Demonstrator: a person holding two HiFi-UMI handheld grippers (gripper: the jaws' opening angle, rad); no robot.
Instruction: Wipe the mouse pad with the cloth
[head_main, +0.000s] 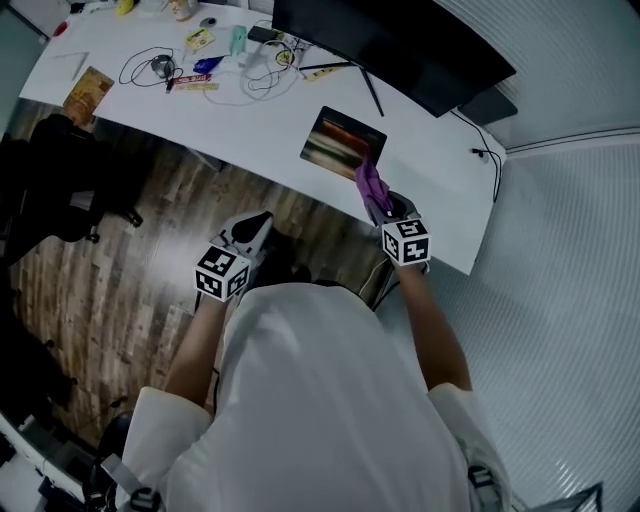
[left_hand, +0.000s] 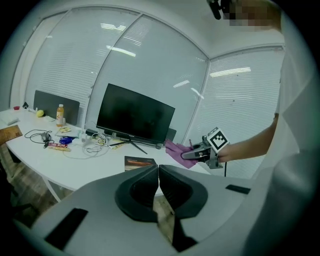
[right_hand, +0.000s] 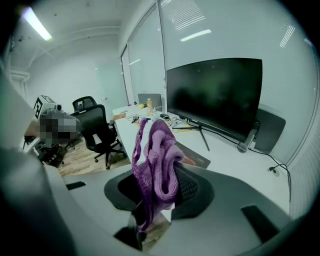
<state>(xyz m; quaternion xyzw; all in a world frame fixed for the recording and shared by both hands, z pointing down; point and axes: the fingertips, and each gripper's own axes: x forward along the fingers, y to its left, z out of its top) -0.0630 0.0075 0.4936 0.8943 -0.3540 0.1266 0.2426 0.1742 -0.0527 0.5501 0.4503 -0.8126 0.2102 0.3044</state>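
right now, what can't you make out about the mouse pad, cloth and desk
Mouse pad: print blurred in the head view; the cloth hides most of it in the right gripper view.
Right gripper: the cloth it grips covers its jaw faces, right gripper view.
Small items at the desk's far end: too small to name, head view.
Monitor: cut off by the head view's top edge.

Left gripper hangs low by the waist, elbow bent, jaws together with nothing between. Right arm extends forward; right gripper clamps the cloth.
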